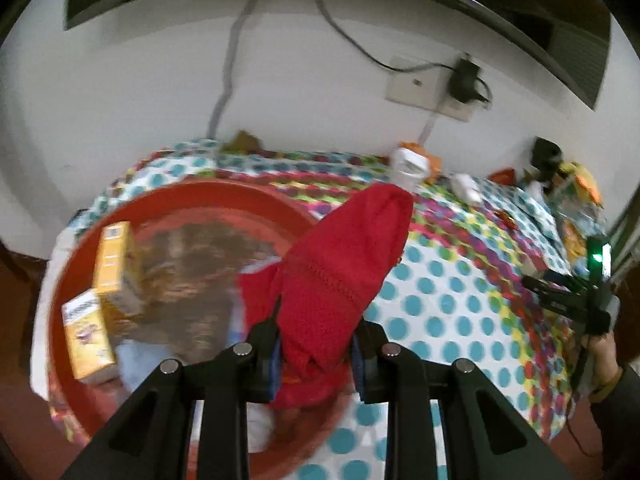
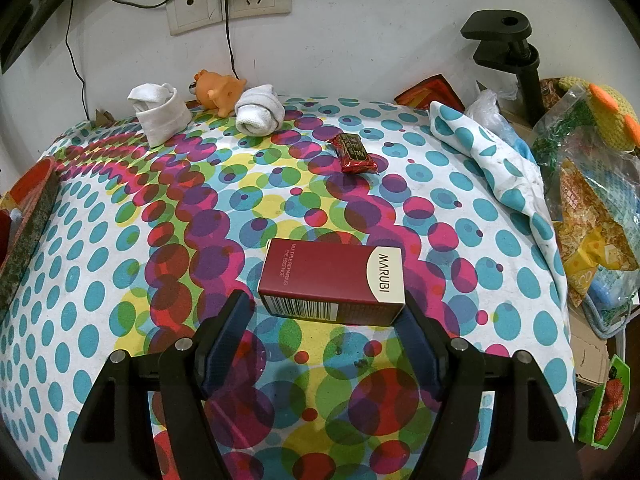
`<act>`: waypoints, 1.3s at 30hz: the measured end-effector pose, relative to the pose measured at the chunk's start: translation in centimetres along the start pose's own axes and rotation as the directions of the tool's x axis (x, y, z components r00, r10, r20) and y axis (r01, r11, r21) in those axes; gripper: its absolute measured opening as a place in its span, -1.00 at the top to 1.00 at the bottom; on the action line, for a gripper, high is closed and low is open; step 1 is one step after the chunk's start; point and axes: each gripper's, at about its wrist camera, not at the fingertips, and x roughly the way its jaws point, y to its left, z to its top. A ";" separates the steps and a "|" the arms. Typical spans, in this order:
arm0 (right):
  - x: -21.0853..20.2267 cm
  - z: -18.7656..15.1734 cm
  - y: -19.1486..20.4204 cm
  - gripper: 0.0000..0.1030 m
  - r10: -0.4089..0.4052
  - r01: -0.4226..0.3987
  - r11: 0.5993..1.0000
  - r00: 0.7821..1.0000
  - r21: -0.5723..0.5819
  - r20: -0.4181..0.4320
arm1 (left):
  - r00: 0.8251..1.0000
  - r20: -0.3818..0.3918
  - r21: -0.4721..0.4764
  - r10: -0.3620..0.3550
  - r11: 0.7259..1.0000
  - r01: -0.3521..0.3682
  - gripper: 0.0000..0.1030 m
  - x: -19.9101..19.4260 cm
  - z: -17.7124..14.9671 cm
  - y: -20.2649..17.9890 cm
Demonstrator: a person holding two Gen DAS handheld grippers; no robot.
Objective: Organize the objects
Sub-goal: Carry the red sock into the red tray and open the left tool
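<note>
My left gripper [image 1: 320, 320] is shut on a red knitted cloth [image 1: 344, 256], which sticks up past the fingers above the right rim of a round red tray [image 1: 192, 196]. Two yellow cartons [image 1: 114, 264] [image 1: 86, 332] lie in the tray's left part. In the right wrist view a maroon "MARUBI" box [image 2: 332, 280] lies flat on the dotted tablecloth between the fingers of my right gripper [image 2: 324, 306]. That gripper is open: its right finger is at the box's end and its left finger stands apart from the box.
Along the wall sit two rolled white socks [image 2: 160, 114] [image 2: 260, 110] and an orange toy [image 2: 218, 90]. A red candy wrapper [image 2: 354, 154] lies mid-table. Plastic bags [image 2: 588, 200] and a black clamp [image 2: 508, 48] crowd the right edge. The tray's rim [image 2: 32, 200] shows at the left.
</note>
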 end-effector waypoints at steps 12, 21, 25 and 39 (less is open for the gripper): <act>0.0 0.0 -0.1 -0.39 0.001 -0.001 1.000 1.000 0.000 0.000 | 0.995 -0.037 -0.117 0.096 0.988 -0.100 0.48 1.7 -1.2 6.3; 0.0 0.1 -0.2 -0.39 0.002 -0.002 1.000 1.000 -0.001 0.000 | 0.986 -0.080 -0.146 0.147 0.977 -0.158 0.48 3.9 -2.3 9.0; 0.0 0.1 -0.2 -0.39 0.001 -0.001 1.000 1.000 -0.001 0.000 | 0.984 -0.094 -0.146 0.151 0.976 -0.164 0.48 4.9 -2.4 9.7; 0.2 0.1 -0.3 -0.39 -0.003 0.003 1.000 1.000 -0.003 -0.001 | 0.987 -0.105 -0.185 0.118 0.973 -0.136 0.34 6.2 -2.7 11.1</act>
